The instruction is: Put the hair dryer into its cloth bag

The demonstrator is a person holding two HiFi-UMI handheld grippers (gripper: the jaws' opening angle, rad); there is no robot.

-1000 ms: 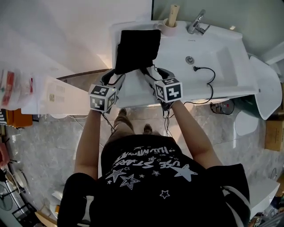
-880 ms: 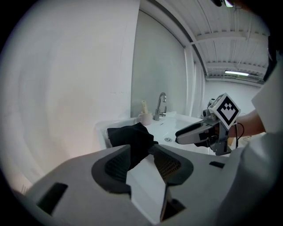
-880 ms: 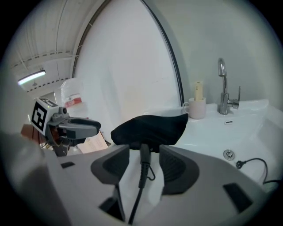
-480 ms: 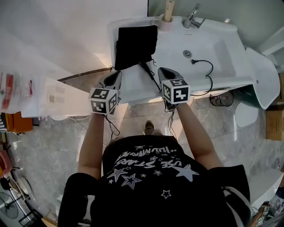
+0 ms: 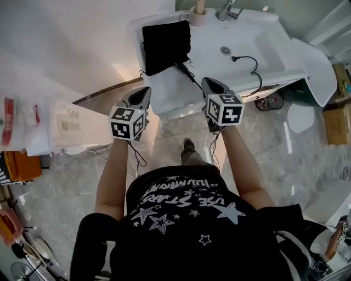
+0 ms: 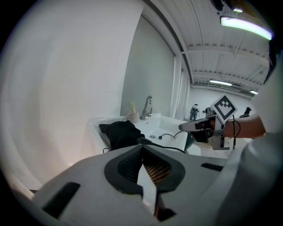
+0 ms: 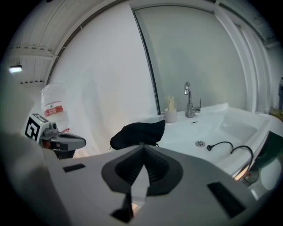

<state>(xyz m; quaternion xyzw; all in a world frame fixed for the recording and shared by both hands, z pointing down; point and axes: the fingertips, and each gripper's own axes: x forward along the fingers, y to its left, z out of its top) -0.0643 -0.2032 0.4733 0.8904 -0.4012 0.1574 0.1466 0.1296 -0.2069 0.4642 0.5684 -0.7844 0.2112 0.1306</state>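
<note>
Overhead at a white washbasin [image 5: 274, 44]: stands back from its front edge in a black star-printed T-shirt [image 5: 181, 214], both forearms stretched toward it. Holds the left tool [image 6: 142, 146] clenched on nothing, jaws pressed flat together, just short of the washbasin's near left corner. Holds the right tool [image 7: 142, 145] likewise clamped tight and empty, just off the washbasin's front rim. Shows the black cloth bag [image 5: 166, 39] lying bulged on the washbasin's flat ledge, left of the bowl in the head view and well clear of both tools. Reveals nothing of the hair dryer itself, only its black cord [image 5: 187, 75], trailing from the bag's near edge across the washbasin's front ledge and looping into the bowl, with the plug [image 5: 233, 58] resting close to the drain [image 5: 225, 50]. Places a chrome faucet [image 5: 226, 9] and a pale cup [image 5: 198, 15] side by side at the washbasin's back rim.
</note>
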